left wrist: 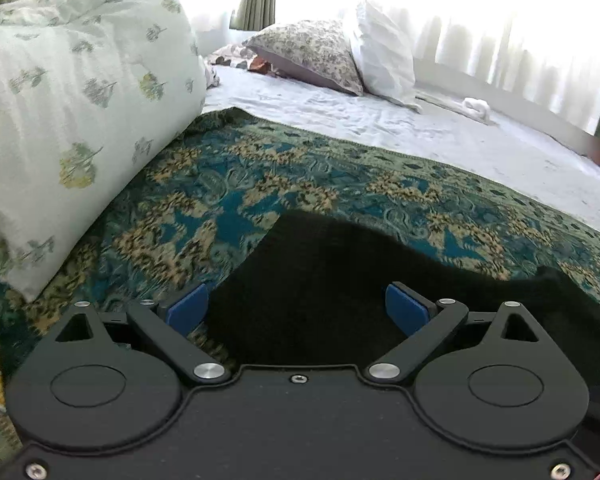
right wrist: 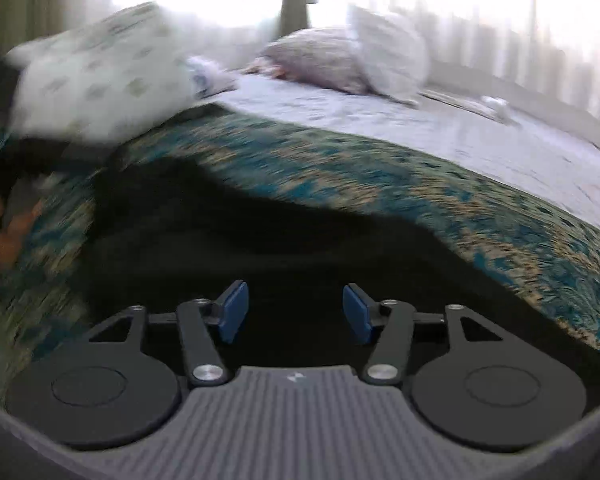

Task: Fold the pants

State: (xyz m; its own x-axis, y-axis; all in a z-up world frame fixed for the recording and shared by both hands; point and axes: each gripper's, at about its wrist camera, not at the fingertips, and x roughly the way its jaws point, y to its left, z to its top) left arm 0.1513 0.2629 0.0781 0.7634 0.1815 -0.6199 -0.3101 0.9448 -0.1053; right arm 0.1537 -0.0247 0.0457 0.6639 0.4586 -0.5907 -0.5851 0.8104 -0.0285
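Pants point(left wrist: 320, 288): one black garment, flat on the patterned blanket point(left wrist: 300, 168) at the near part of the bed, just ahead of both grippers. Left wrist view shows one straight edge and a corner. Right wrist view shows the dark mass spreading leftward, with soft ridges across it; that view is blurred.

Progress, as judged: the cloth looks compact with a clean edge, so at least one fold seems laid. Layers cannot be counted, black on black. Left to do: probably a further fold and smoothing.

Left gripper point(left wrist: 296, 310): jaws wide, nothing pinched, pants below and between the blue pads point(left wrist: 188, 308).
Right gripper point(right wrist: 295, 312): jaws apart, less wide than the left, empty; pants beneath.

Count:
- pants: one
- grippers: two, each with two blue pads
- pillows: three. Big leaf-print one point(left wrist: 72, 92) on the left, resting on the blanket; floral one point(left wrist: 312, 50) and white one point(left wrist: 384, 50) at the far end, touching
- blanket: one
- pale sheet point(left wrist: 420, 132): one
- small white bundle point(left wrist: 476, 108) far right on the sheet: one, kind unclear
- a hand point(right wrist: 4, 220) at the left edge of the right view: one, blurred
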